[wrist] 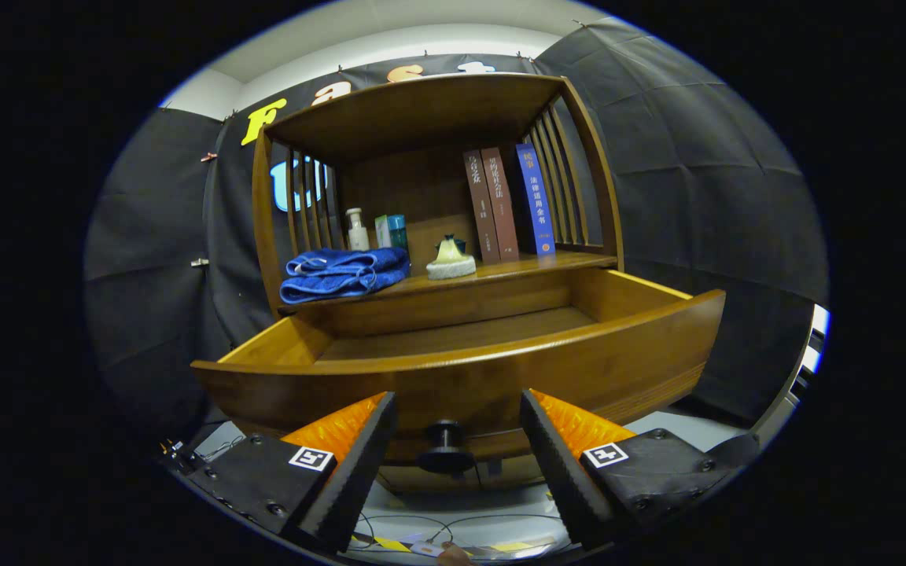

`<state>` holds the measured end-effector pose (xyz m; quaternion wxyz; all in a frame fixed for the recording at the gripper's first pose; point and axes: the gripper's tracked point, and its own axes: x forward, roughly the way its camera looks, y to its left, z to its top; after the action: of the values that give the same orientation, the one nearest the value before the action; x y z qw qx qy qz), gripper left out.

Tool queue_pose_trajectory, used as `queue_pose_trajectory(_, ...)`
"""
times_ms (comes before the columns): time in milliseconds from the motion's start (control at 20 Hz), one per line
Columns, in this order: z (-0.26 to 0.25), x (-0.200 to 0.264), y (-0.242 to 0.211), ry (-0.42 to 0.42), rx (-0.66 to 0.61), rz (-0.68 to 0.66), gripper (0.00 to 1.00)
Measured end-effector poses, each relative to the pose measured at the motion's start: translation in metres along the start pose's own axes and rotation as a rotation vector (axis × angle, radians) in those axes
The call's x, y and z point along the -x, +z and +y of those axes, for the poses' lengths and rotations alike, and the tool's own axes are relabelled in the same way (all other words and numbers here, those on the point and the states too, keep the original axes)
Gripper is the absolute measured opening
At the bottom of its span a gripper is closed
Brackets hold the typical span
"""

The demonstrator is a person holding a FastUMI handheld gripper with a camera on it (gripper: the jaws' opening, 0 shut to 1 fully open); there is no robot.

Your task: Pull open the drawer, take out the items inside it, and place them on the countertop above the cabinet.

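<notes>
The wooden drawer (500,369) stands pulled open just ahead of my fingers, and what I see of its inside floor is bare. Its dark round knob (445,446) sits between my fingertips without touching either. My gripper (457,409) is open with nothing held. On the countertop (516,271) above the drawer lie a folded blue towel (343,273) and a small pale item on a white pad (451,261).
At the back of the countertop stand a white bottle (356,229), a green-and-teal box (392,231) and three upright books (508,203). Wooden slatted sides and a top shelf (421,106) enclose the space. Cables (437,523) lie on the floor below the fingers.
</notes>
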<state>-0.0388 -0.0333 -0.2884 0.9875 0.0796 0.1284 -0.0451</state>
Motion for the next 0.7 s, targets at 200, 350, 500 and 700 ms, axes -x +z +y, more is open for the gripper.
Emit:
queue_pose_trajectory(200,0.009,-0.008,-0.012,0.028,0.032,0.022,0.99)
queue_pose_trajectory(350,0.005,-0.010,-0.012,0.014,0.033,0.024,0.99)
queue_pose_trajectory(500,0.005,-0.013,-0.010,0.008,0.036,0.014,0.98)
queue_pose_trajectory(700,0.006,-0.023,-0.005,0.002,0.039,0.008,0.98)
